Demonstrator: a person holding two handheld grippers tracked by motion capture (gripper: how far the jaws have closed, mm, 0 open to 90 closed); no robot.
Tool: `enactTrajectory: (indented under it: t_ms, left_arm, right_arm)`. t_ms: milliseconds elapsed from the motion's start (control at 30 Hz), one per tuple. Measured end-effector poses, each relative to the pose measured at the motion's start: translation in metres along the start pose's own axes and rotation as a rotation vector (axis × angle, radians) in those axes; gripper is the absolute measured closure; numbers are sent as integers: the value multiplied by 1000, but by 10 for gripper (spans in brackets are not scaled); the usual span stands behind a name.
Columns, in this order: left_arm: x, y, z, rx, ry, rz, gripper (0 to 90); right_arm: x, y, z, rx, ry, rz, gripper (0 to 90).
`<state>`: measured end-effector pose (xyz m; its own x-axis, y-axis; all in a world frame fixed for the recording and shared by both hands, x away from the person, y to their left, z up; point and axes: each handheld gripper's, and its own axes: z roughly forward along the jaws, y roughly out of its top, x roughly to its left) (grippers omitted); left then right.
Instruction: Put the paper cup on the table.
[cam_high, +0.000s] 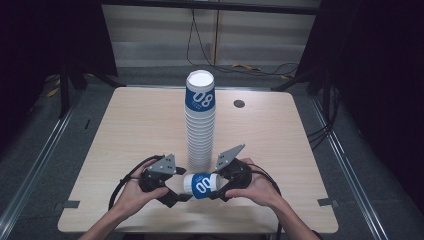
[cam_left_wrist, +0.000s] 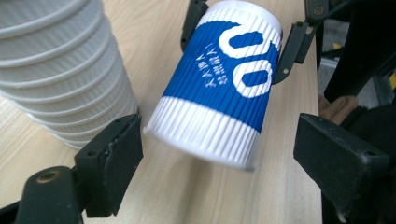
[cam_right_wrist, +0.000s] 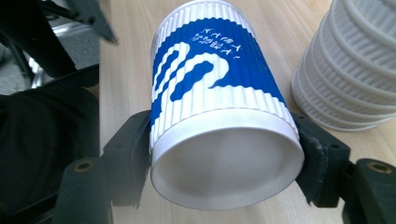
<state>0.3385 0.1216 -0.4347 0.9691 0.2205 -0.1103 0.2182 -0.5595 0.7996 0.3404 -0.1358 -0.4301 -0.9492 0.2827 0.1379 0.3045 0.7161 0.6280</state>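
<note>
Right gripper fingers clamped on cup; left gripper released; cup not yet added to stack beyond.

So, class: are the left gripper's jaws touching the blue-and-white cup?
Apart: the left gripper view shows both jaws of the left gripper standing clear of the cup.

Both forearms in from the near edge, hands level and facing each other just before the cup stack. Right gripper clamped on the sideways cup; left gripper spread wide, jaws clear of it.
</note>
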Motion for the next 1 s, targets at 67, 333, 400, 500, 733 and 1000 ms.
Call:
enactTrajectory:
  t_ms: [67,333,400,500,733,1000]
  left_arm:
    - [3,-1,-3,-36,2,-15,155]
    - [9,-6,-8,-119,7,-43,155]
    - [10,-8,-8,-134,-3,-60,155]
    - [10,-8,-10,-159,22,-64,156]
    - [10,-5,-21,-252,23,-76,155]
    - [9,-8,-25,-287,3,-77,155]
  right_arm:
    - [-2,-4,-2,-21,0,12,295]
    - [-7,-16,-14,-96,-24,62,294]
    - [-7,-18,-15,-123,-45,56,293]
    - [-8,-19,-15,-145,-74,57,293]
    - [-12,-25,-18,-260,-46,74,293]
    - [-11,-29,-19,-357,-12,87,291]
